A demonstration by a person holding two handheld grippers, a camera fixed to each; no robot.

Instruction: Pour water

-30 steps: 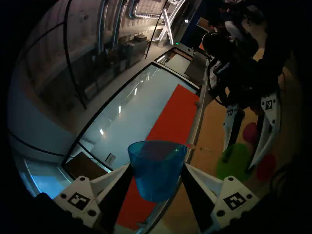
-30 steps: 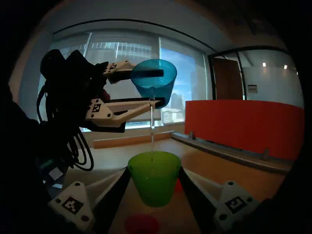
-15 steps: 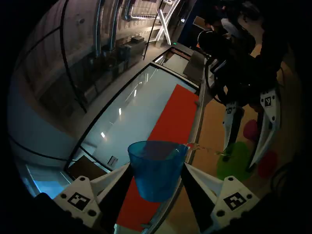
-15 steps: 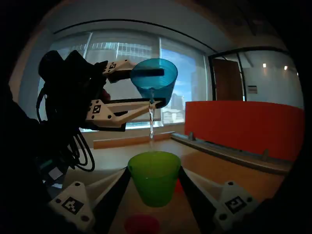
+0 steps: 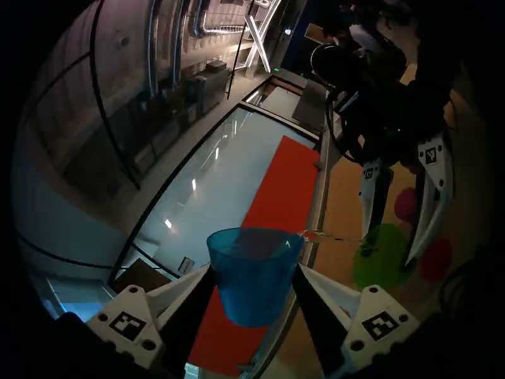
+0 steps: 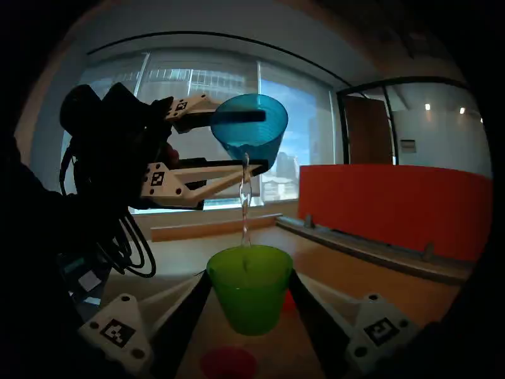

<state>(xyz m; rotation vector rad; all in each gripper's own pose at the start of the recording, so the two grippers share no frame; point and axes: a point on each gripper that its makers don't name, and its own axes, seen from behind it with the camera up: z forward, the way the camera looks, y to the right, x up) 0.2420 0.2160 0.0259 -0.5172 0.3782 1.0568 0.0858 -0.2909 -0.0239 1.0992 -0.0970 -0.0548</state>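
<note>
My left gripper (image 5: 252, 278) is shut on a blue cup (image 5: 254, 275), tipped on its side. In the right gripper view that blue cup (image 6: 249, 129) hangs above, and a thin stream of water (image 6: 243, 208) falls from its rim into a green cup (image 6: 250, 295). My right gripper (image 6: 250, 297) is shut on the green cup, held upright over the wooden table (image 6: 353, 278). In the left gripper view the right gripper (image 5: 404, 215) holds the green cup (image 5: 380, 256) off to the right, with the water (image 5: 334, 239) running across to it.
A red round mat (image 6: 228, 362) lies on the table below the green cup. A red partition (image 6: 398, 205) stands at the right, with large windows (image 6: 189, 126) behind. Cables (image 6: 129, 249) hang from the left gripper. Pink and red mats (image 5: 435, 259) lie near the green cup.
The blue cup has tipped slightly further and the stream into the green cup has grown steadier. Both grippers have held nearly the same place.
</note>
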